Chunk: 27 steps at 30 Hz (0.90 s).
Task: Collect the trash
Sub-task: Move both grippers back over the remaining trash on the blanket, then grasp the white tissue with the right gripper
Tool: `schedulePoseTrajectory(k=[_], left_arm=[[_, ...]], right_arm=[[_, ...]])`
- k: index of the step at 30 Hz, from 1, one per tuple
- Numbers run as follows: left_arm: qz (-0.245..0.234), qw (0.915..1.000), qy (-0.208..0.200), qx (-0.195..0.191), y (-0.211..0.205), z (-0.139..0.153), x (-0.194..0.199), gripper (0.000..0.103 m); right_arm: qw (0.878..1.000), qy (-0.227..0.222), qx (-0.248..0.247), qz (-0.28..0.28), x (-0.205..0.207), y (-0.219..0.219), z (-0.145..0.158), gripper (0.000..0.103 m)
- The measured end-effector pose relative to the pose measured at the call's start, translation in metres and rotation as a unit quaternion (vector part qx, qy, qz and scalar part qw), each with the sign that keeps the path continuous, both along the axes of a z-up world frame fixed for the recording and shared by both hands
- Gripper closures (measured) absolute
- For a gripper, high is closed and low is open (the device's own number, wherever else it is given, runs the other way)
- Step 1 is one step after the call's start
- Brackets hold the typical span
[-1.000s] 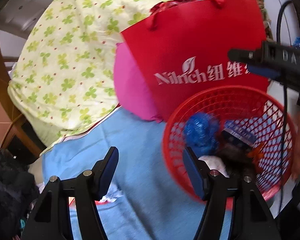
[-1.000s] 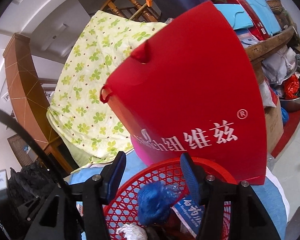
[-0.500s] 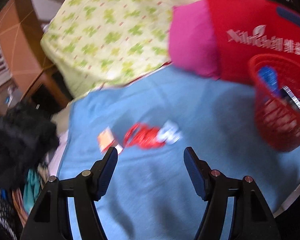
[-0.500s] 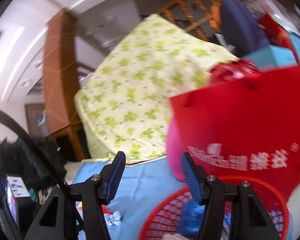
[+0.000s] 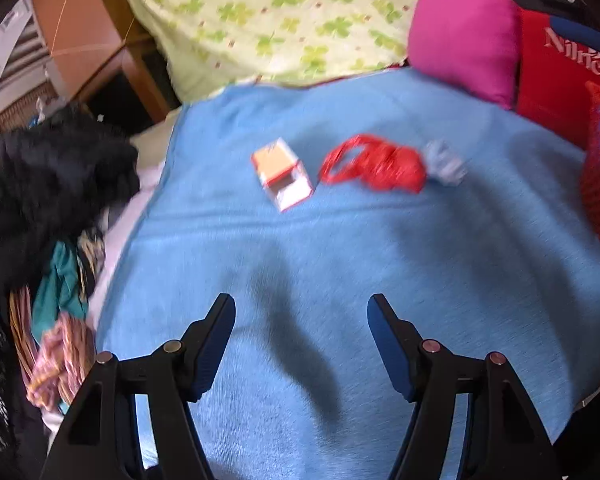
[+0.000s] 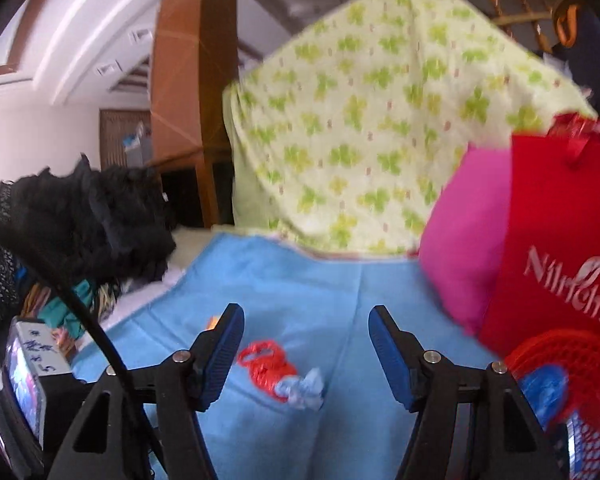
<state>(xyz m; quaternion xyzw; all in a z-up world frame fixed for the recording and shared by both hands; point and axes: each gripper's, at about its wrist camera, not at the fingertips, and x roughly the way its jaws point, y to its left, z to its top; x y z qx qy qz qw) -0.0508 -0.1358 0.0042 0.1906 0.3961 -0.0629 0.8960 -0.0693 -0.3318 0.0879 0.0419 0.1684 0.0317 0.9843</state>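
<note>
On the red bag [image 6: 556, 240] I read white lettering, "Nilrich" as best I can make it out through the blur, with a small leaf mark above it and Chinese characters running off the right edge. My left camera catches the same word on the bag [image 5: 548, 80], cut off after "Nilrich". A white label on the device [image 6: 40, 354] at my lower left carries handwritten marks, perhaps a "5" among them, but too small to read. The small box [image 5: 282, 174] shows no legible print.
</note>
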Motion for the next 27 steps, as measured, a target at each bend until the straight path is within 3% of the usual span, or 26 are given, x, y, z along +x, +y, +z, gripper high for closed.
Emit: schedulePoseTrajectory(k=[6,12,15,18,22,25,27], left_arm=[[0.045,0.9977,0.045,-0.021,0.031,-0.029,0.016,0.034],[0.076,0.9928,0.084,-0.04,0.05,-0.055,0.032,0.033],[0.087,0.9921,0.077,-0.046,0.054,-0.056,0.036,0.02],[0.089,0.9915,0.079,-0.053,0.054,-0.057,0.044,0.017],[0.115,0.9886,0.071,-0.066,0.061,-0.064,0.05,0.001],[0.133,0.9809,0.079,-0.118,0.073,-0.069,0.051,0.0],[0.132,0.9802,0.072,-0.129,0.075,-0.071,0.05,0.0]], right_arm=[[0.995,0.101,0.008,0.003,0.039,0.008,-0.033,0.035],[0.977,0.212,0.008,0.015,0.066,0.016,-0.073,0.035],[0.967,0.254,0.017,0.015,0.073,0.018,-0.089,0.035],[0.957,0.29,0.017,0.009,0.077,0.02,-0.104,0.035],[0.947,0.322,0.014,0.0,0.082,0.017,-0.115,0.035],[0.937,0.348,0.025,-0.006,0.086,0.013,-0.123,0.035],[0.931,0.362,0.03,-0.011,0.087,0.01,-0.128,0.035]])
